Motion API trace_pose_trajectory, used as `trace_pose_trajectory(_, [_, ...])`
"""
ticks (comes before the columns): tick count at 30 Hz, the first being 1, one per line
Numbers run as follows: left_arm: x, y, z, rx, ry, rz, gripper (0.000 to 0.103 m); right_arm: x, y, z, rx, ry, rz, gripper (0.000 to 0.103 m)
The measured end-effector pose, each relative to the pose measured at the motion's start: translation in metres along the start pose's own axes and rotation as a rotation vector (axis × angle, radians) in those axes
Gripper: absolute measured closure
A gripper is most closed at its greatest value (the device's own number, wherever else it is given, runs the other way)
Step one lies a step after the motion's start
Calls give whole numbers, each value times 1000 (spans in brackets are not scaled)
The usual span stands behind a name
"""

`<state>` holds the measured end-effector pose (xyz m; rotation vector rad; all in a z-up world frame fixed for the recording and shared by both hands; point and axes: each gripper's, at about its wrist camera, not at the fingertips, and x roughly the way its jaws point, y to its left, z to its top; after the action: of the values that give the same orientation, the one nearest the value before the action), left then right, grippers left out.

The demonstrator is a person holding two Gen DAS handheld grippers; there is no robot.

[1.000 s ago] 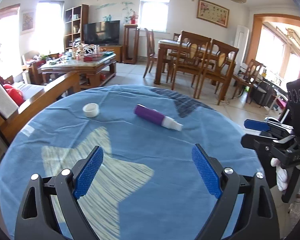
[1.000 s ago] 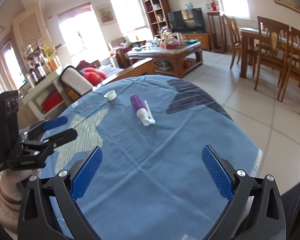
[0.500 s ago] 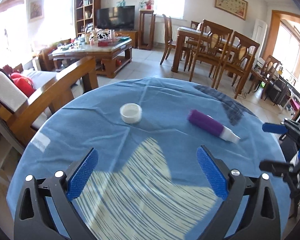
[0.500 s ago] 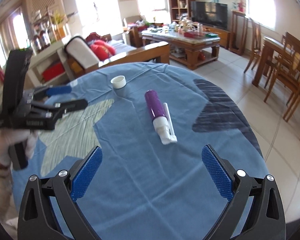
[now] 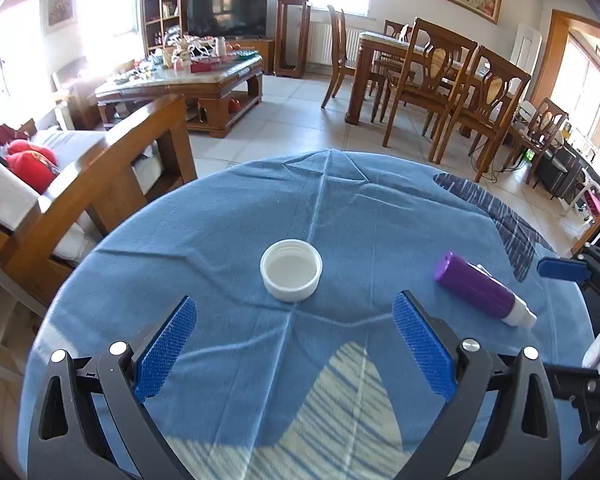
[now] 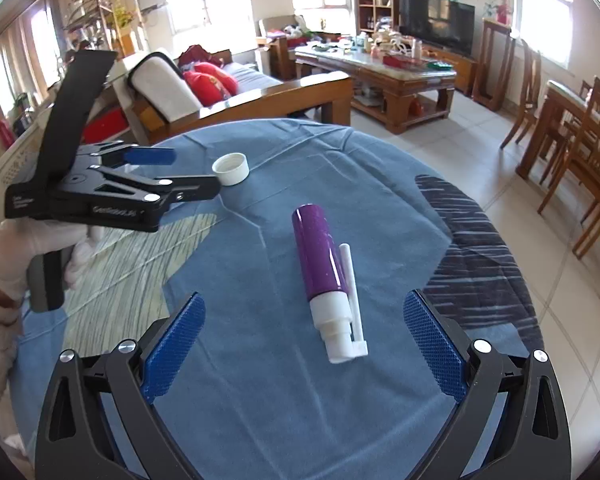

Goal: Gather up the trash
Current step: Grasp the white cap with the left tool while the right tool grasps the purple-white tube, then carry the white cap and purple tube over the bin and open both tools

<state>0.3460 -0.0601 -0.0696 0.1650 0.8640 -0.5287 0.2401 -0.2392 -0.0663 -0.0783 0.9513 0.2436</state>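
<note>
Blue cloth (image 5: 260, 360) with pale striped patches covers the round counter (image 5: 112, 236), and two bits of trash lie on it. One is a shallow round white plastic cap (image 5: 291, 270), open side up. In the left wrist view it sits at 12 o'clock from the left gripper (image 5: 294, 344), just ahead of the tips and centred on the gap. That gripper's jaws stand released and spread wide, with nothing but cloth between the blue ribbed pads (image 5: 166, 354).

The other piece is a purple cylindrical spray bottle with a white nozzle end (image 6: 324, 276), lying on its side. In the right wrist view it runs from about 12 o'clock down toward the right gripper (image 6: 304, 346), nozzle end nearest, its white tip reaching in between the two pads without touching either. Those jaws are also released and wide apart.

From the left view the bottle lies at 3 o'clock from the cap, well apart from it, purple base pointing back toward the cap. From the right view the left gripper (image 6: 192, 174) shows at 10 o'clock, held by a hand in a white glove (image 6: 16, 252), its tips close by the cap (image 6: 231, 168).
</note>
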Motion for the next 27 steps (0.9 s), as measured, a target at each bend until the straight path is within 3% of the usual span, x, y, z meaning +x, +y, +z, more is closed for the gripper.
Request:
trace_pose_trajectory(5, [13, 4, 4, 9, 13, -6, 6, 10, -6, 6, 8, 19, -6, 18])
trace_pose_trajectory(10, [21, -1, 7, 20, 34, -15, 28, 19, -9, 7, 3, 40, -7, 30])
trace_pose_trajectory(12, [23, -2, 7, 26, 31, -3, 30, 22, -9, 6, -1, 47, -9, 34])
trace_pose_trajectory(20, [24, -2, 13, 28, 20, -9, 53, 34, -8, 6, -19, 49, -24, 48])
trace_pose_trajectory(22, [23, -2, 13, 23, 17, -10, 62, 34, -8, 7, -23, 44, -29, 58])
trace_pose_trajectory(25, [23, -2, 13, 28, 18, -7, 67, 35, -6, 7, -28, 39, -39, 70])
trace_pose_trajectory(27, [23, -1, 13, 35, 19, -14, 67, 35, -9, 7, -12, 35, -18, 71])
